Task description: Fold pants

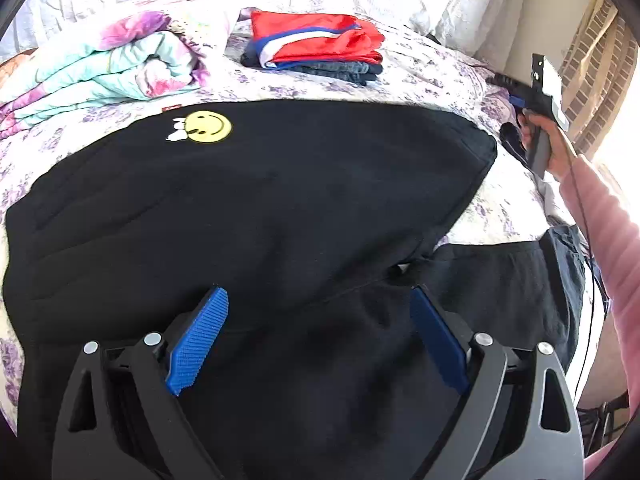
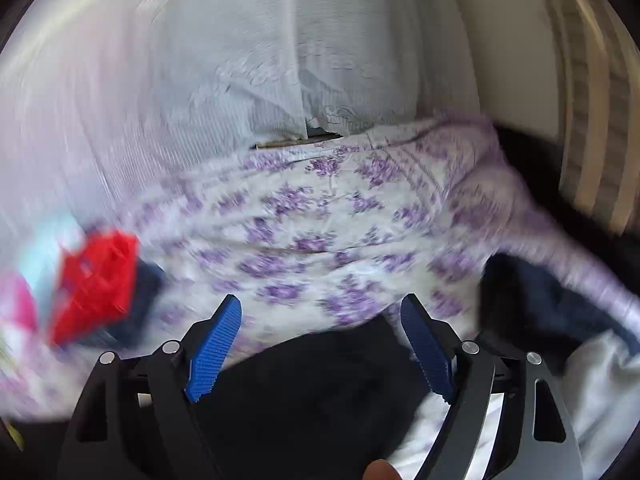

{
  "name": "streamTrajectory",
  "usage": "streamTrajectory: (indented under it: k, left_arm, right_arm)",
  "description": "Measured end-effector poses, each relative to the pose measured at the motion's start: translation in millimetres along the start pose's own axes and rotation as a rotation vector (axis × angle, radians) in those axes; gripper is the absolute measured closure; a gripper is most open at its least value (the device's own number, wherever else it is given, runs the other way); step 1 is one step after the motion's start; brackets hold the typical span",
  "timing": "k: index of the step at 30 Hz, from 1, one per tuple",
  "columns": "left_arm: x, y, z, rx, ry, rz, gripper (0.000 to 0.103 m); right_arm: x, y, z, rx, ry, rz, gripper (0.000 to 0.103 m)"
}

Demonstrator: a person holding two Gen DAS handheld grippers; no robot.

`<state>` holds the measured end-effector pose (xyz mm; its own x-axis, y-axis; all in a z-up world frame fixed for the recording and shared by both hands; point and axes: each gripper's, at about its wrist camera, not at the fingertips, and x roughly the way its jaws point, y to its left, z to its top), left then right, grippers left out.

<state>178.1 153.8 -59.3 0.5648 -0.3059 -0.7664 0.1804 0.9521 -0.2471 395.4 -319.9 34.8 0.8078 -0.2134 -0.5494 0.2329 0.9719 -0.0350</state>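
Observation:
Black pants with a yellow smiley patch lie spread across the floral bed. My left gripper is open, its blue pads just above the black cloth, holding nothing. My right gripper is open and empty; its view is motion-blurred and shows an edge of the black pants below its fingers. In the left wrist view the right gripper is held up in a hand at the far right, off the pants.
A folded stack with red shorts on top and a pastel rolled blanket lie at the back of the bed. White pillows stand behind. Dark clothes hang at the right edge.

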Motion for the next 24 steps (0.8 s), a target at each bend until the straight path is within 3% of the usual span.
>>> streamTrajectory:
  k: [6,15,17,19,24]
  left_arm:
    - [0.7,-3.3,0.0,0.013,0.004,0.0,0.013]
    - [-11.3,-6.9,-1.4,0.015,-0.021,0.008,0.013]
    - [-21.0,-6.2,2.0,0.022,-0.043,0.029,0.013]
    - [-35.6,-2.7,7.9,0.038,-0.076,0.073,0.012]
    - [-73.7,32.9,32.7,0.083,-0.113,0.171,0.012]
  right_arm:
    - [-29.4,-52.7,-43.9,0.158,0.142,0.115,0.021]
    - [-133.8,-102.5,-105.4,0.094,0.194,0.099,0.018]
    - [-147.5,-98.1,-108.0,0.037,0.205,0.076,0.018]
    - [-153.4,-75.5,-103.2,-0.066,0.225,0.111,0.018]
    - [-154.2,20.5,-83.0,-0.447,0.293,0.289,0.018]
